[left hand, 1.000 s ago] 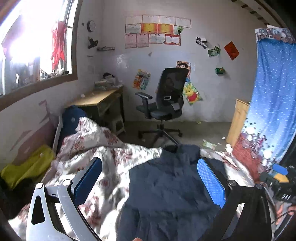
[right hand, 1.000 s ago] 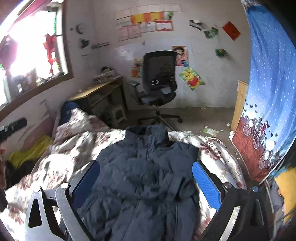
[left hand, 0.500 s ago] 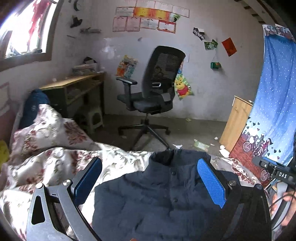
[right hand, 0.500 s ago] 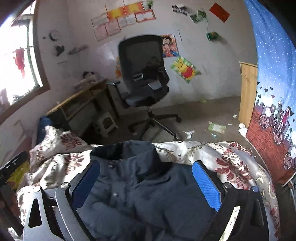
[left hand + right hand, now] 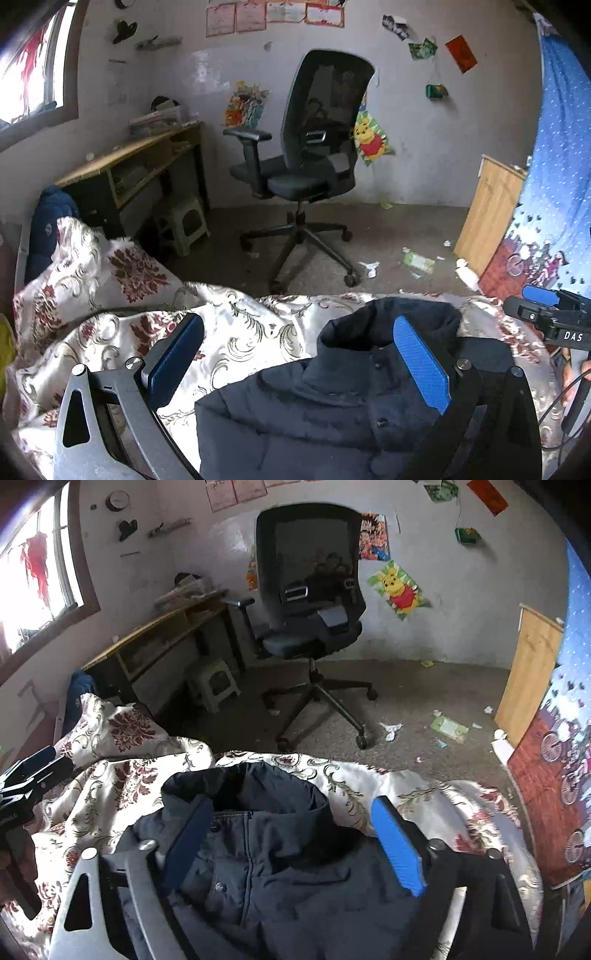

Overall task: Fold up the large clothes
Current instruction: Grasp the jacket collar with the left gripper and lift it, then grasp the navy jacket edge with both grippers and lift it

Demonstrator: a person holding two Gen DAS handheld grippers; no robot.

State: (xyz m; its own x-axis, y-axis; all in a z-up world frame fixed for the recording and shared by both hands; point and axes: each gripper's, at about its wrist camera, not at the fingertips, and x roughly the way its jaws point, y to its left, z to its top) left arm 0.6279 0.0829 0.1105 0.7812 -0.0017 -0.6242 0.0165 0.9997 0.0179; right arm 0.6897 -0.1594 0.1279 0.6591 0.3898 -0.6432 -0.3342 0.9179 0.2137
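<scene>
A dark navy padded jacket [image 5: 332,406] lies front up on a floral bedspread [image 5: 243,332], its collar [image 5: 388,321] toward the foot of the bed. My left gripper [image 5: 295,354] hangs open just above the jacket's left shoulder, with its right pad over the collar and nothing pinched. In the right wrist view the collar [image 5: 258,794] and button placket sit between the jaws of my right gripper [image 5: 291,834]. These jaws are closing but stand apart from the cloth. Each gripper shows at the edge of the other's view: the right gripper [image 5: 546,314], the left gripper [image 5: 29,779].
Beyond the bed's edge is a bare floor with scraps of litter [image 5: 417,260]. A black office chair [image 5: 306,177] stands there, with a wooden desk [image 5: 140,155] and small stool [image 5: 188,221] on the left. A wooden cabinet [image 5: 487,218] and blue curtain [image 5: 554,184] are on the right.
Both grippers have moved forward and down along the jacket, from its body to its collar end. The right gripper's jaws have narrowed a little.
</scene>
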